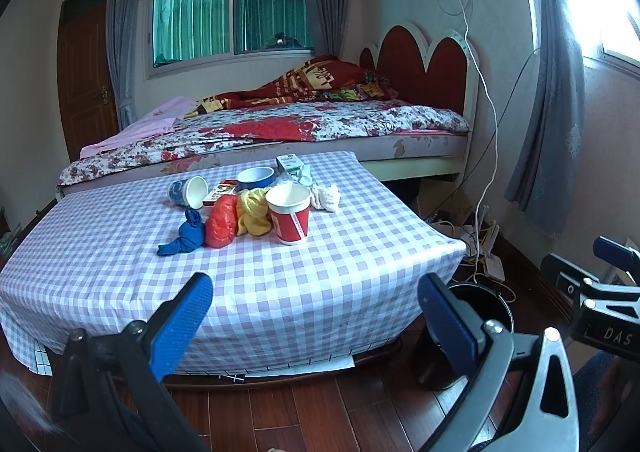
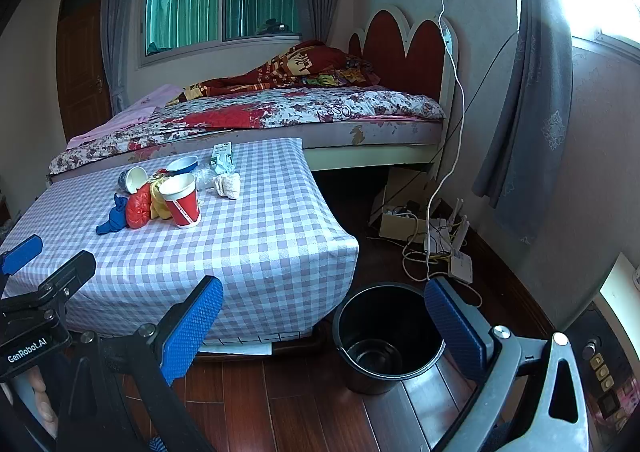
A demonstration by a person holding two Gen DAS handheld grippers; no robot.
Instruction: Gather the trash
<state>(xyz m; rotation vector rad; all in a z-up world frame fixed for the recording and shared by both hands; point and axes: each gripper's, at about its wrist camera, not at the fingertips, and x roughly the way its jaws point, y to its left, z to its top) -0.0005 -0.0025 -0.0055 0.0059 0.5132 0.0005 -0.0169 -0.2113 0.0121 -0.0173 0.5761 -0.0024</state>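
While both grippers (image 1: 316, 316) (image 2: 324, 320) gape wide and empty, crumpled colourful trash (image 1: 236, 216) clusters on the checked table (image 1: 120, 252).

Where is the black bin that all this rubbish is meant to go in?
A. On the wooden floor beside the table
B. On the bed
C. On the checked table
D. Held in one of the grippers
A: the bin stands on the floor by the corner of the table, with nothing seen in it, and both grippers are open and hold nothing.
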